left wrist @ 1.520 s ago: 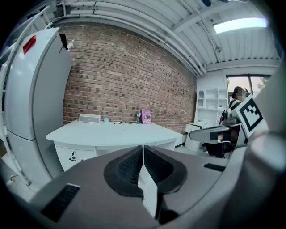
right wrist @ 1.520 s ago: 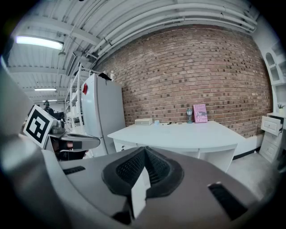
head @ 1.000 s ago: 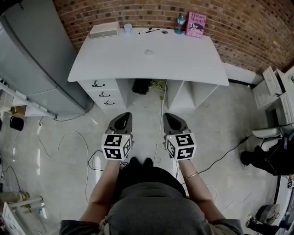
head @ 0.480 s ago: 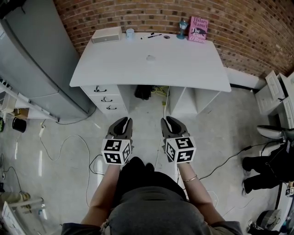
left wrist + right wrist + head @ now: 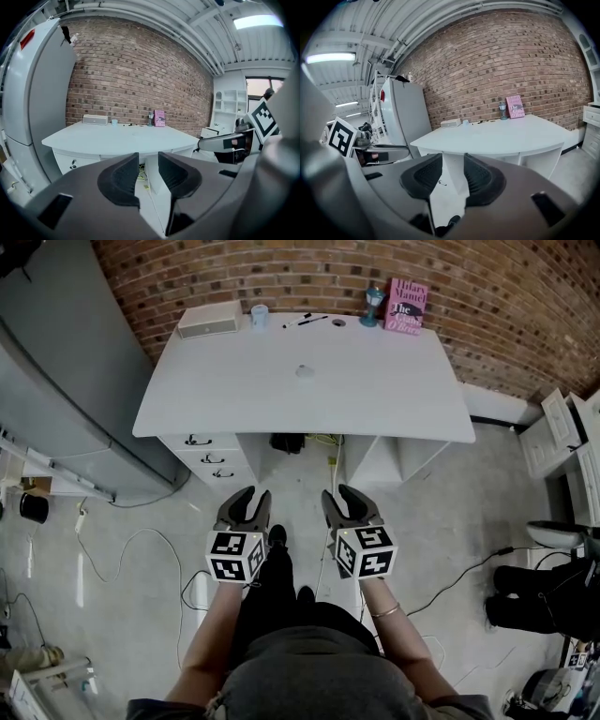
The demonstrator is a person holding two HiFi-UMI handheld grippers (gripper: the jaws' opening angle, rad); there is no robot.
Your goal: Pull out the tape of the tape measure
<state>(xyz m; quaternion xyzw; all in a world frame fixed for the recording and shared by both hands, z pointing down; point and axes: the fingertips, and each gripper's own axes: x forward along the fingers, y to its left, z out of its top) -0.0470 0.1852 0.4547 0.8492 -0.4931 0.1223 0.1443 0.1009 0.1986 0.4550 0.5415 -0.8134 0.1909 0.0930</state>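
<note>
A small round pale object [image 5: 305, 371], too small to tell as the tape measure, lies at the middle of the white desk [image 5: 394, 404]. Both grippers hang side by side over the floor, well short of the desk's front edge. My left gripper [image 5: 247, 495] has its jaws opening, and only air and the distant desk show between the pads [image 5: 123, 180]. My right gripper [image 5: 342, 495] is likewise opening, with nothing between its pads [image 5: 480, 178]. Neither gripper touches anything.
Along the desk's back edge stand a white box [image 5: 209, 321], a cup [image 5: 259, 315], pens [image 5: 307, 321], a blue glass [image 5: 374, 301] and a pink book [image 5: 406, 306]. A grey fridge [image 5: 56, 381] is at the left, cables [image 5: 122, 549] on the floor, another person [image 5: 544, 601] at the right.
Both grippers' jaws have gone from shut to parted. The grippers have stayed side by side in front of the desk, slightly lower in the head view.
</note>
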